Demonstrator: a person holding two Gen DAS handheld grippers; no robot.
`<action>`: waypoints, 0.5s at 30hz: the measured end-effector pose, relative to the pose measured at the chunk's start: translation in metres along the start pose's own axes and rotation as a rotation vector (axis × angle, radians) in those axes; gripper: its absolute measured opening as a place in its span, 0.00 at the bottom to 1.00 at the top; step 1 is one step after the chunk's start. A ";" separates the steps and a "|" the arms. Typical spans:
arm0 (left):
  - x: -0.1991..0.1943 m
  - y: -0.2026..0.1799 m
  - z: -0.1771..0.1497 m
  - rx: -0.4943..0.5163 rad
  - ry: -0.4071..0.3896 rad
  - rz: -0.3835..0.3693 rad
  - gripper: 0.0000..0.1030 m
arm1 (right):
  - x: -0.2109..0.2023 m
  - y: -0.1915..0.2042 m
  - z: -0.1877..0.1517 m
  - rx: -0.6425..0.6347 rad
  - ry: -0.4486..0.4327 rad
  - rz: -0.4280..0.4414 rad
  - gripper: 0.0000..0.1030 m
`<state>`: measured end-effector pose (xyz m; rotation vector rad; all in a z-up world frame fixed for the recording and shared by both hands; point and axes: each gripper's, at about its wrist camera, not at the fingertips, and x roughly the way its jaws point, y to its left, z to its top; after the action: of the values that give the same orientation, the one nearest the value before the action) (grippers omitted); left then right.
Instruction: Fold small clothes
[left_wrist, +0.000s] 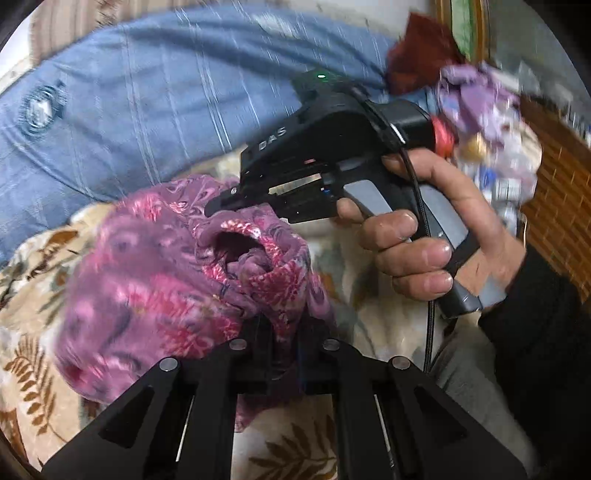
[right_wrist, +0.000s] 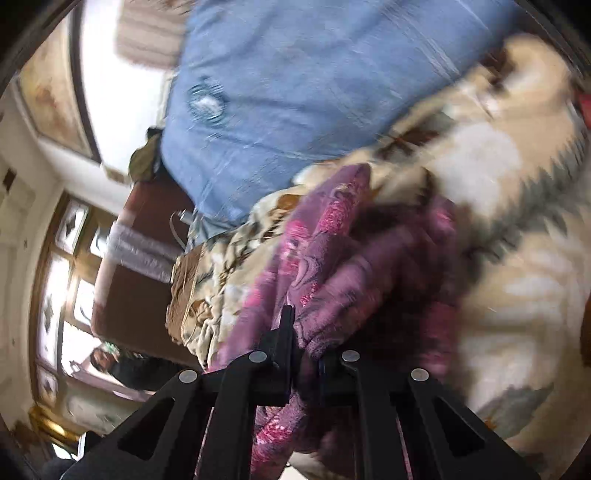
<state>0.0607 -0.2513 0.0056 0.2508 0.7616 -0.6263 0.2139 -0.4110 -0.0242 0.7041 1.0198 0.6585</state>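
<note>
Garment bunched over floral blanket, beside blue pillow.

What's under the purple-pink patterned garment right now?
Under the purple-pink patterned garment lies a cream leaf-print blanket, showing around its edges. Whatever lies directly beneath the bunched cloth is covered.

You're in a home bedroom. You work over a floral bedspread with a blue pillow behind, and a panelled window and wooden furniture beyond.
</note>
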 end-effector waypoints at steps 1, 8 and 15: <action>0.003 -0.001 -0.003 0.003 0.018 -0.004 0.06 | 0.006 -0.016 -0.003 0.032 0.013 -0.006 0.09; -0.007 -0.016 0.005 0.007 0.008 0.006 0.07 | 0.012 -0.004 -0.005 -0.054 0.034 -0.118 0.09; -0.005 -0.008 -0.013 0.053 0.096 -0.094 0.19 | 0.024 -0.037 -0.005 -0.001 0.087 -0.251 0.11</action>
<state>0.0459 -0.2497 -0.0003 0.2965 0.8532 -0.7284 0.2238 -0.4141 -0.0672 0.5383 1.1654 0.4737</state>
